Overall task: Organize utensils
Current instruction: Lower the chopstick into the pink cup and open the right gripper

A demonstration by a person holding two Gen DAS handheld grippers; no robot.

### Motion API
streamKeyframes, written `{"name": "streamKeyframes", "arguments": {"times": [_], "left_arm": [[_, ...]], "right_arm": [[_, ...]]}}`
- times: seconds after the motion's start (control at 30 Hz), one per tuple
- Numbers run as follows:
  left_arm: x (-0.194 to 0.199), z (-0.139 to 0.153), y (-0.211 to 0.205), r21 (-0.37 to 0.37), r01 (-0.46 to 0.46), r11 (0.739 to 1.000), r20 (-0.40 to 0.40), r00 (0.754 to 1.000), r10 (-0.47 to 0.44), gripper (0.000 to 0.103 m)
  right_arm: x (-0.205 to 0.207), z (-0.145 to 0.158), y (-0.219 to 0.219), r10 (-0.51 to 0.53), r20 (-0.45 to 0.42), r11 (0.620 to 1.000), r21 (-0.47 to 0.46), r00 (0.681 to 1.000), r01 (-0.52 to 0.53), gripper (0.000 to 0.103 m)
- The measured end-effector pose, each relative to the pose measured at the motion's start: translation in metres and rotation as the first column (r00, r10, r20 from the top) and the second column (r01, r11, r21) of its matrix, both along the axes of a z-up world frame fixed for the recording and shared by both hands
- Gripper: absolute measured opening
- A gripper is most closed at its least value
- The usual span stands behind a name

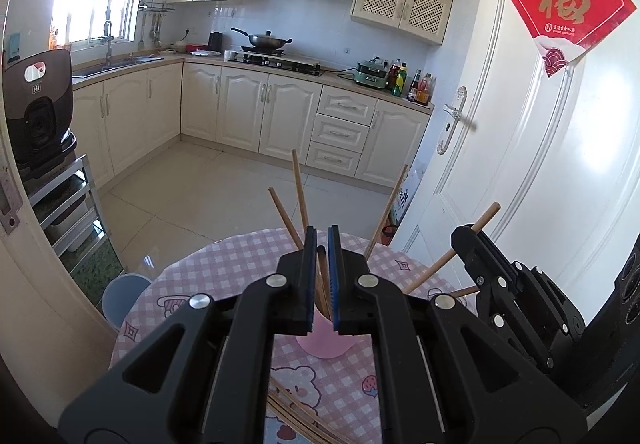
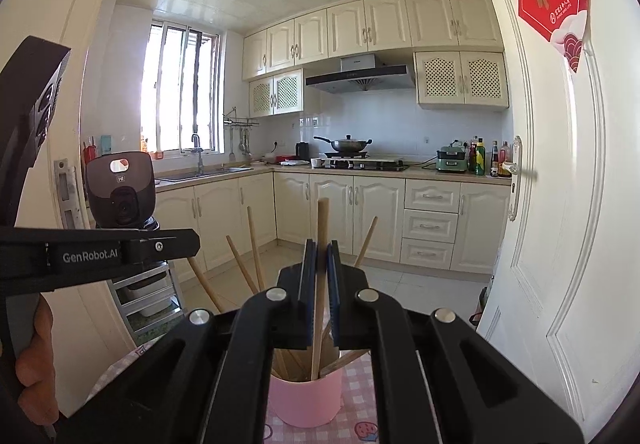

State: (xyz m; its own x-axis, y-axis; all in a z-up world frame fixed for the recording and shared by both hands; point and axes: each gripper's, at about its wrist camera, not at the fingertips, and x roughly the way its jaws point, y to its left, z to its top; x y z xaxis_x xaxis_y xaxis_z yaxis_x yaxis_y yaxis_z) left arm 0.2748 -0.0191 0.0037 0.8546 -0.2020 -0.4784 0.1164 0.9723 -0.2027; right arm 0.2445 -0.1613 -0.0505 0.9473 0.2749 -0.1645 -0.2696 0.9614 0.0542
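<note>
Closest to me, a few loose wooden chopsticks (image 1: 298, 418) are lying flat on the table (image 1: 224, 268), right at the bottom edge under my left gripper (image 1: 322, 234). The table has a pink checked cloth with little bears and strawberries on it.

Just past those sits the pink cup (image 2: 306, 398), upright, already stuffed with plain light-wood chopsticks fanning out in all directions.

Left gripper: jaws nearly together, clamped on a darker chopstick (image 1: 321, 258) whose lower end goes down into the cup. The cup is directly under and just beyond the fingertips.

Right gripper (image 2: 322, 246): same deal, jaws pinched shut on one light chopstick (image 2: 321, 240) standing almost upright, top poking above the fingertips, bottom end inside the cup. From the left camera, that gripper is off to the right of the cup with chopstick ends sticking out around it.

Farther back there's tile floor, cream kitchen cabinets (image 1: 244, 108), a wok (image 1: 266, 40) on the stove, and a white door (image 1: 532, 148) with a red poster (image 1: 570, 6).
</note>
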Motion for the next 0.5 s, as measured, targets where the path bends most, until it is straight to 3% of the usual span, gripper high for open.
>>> {"name": "streamKeyframes", "arguments": {"times": [0.07,0.17,0.3,0.4,0.5], "left_arm": [[-0.002,-0.001,0.001,-0.005,0.001,1.000,-0.012,1.000,-0.001,0.007],[-0.006,-0.003,0.002,0.003,-0.006,1.000,-0.023,1.000,0.006,0.016],[-0.015,-0.001,0.005,0.007,-0.023,1.000,-0.008,1.000,0.023,0.049],[-0.023,0.002,0.006,0.019,-0.026,0.999,0.002,1.000,0.026,0.050],[-0.032,0.004,0.006,0.031,-0.029,0.999,0.010,1.000,0.029,0.063]], "right_arm": [[-0.001,0.000,-0.002,0.002,-0.012,1.000,0.007,1.000,-0.001,0.012],[-0.003,0.001,-0.003,0.001,-0.022,1.000,0.013,1.000,-0.001,0.021],[-0.009,0.003,-0.005,0.005,-0.024,1.000,0.024,1.000,-0.004,0.036],[-0.015,0.004,-0.005,0.006,-0.025,1.000,0.025,1.000,-0.005,0.037],[-0.021,0.005,-0.005,0.009,-0.026,1.000,0.027,1.000,-0.008,0.040]]}}
